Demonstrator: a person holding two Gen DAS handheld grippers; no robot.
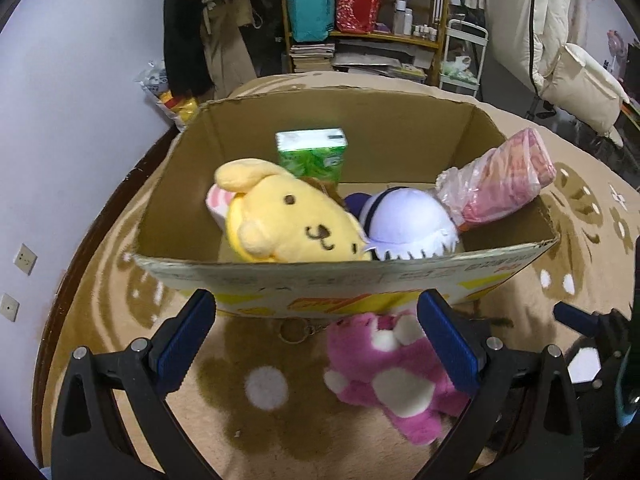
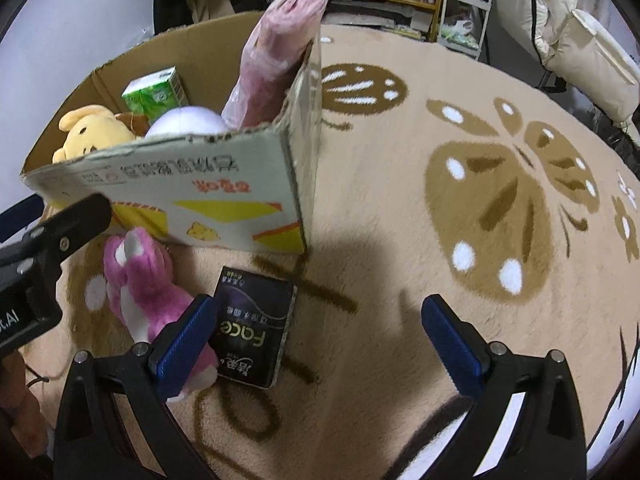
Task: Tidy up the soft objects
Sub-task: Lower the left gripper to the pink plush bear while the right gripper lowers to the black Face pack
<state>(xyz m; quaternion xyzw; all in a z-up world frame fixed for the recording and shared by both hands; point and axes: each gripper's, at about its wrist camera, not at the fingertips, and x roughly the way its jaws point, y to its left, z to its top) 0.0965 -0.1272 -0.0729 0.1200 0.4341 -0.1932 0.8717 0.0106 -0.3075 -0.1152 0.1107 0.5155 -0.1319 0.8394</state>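
A cardboard box (image 1: 256, 280) (image 2: 168, 196) stands on the beige carpet. Inside lie a yellow dog plush (image 1: 288, 220) (image 2: 92, 132), a white-and-purple plush (image 1: 404, 220) (image 2: 188, 120), a green tissue pack (image 1: 312, 152) (image 2: 156, 92) and a pink bagged roll (image 1: 500, 184) (image 2: 276, 56) leaning over the right wall. A pink bear plush (image 1: 392, 376) (image 2: 144, 292) lies on the carpet in front of the box. My left gripper (image 1: 316, 344) is open, its right finger over the bear. My right gripper (image 2: 320, 344) is open above bare carpet, next to a black tissue pack (image 2: 252, 328).
A keyring (image 1: 294, 330) lies by the bear. Behind the box stand a shelf (image 1: 360, 20) with bags and bottles, hanging clothes (image 1: 208, 40) and a white cart (image 1: 464, 56). A cream padded chair (image 1: 576, 80) sits at the right. A wall (image 1: 60, 120) runs along the left.
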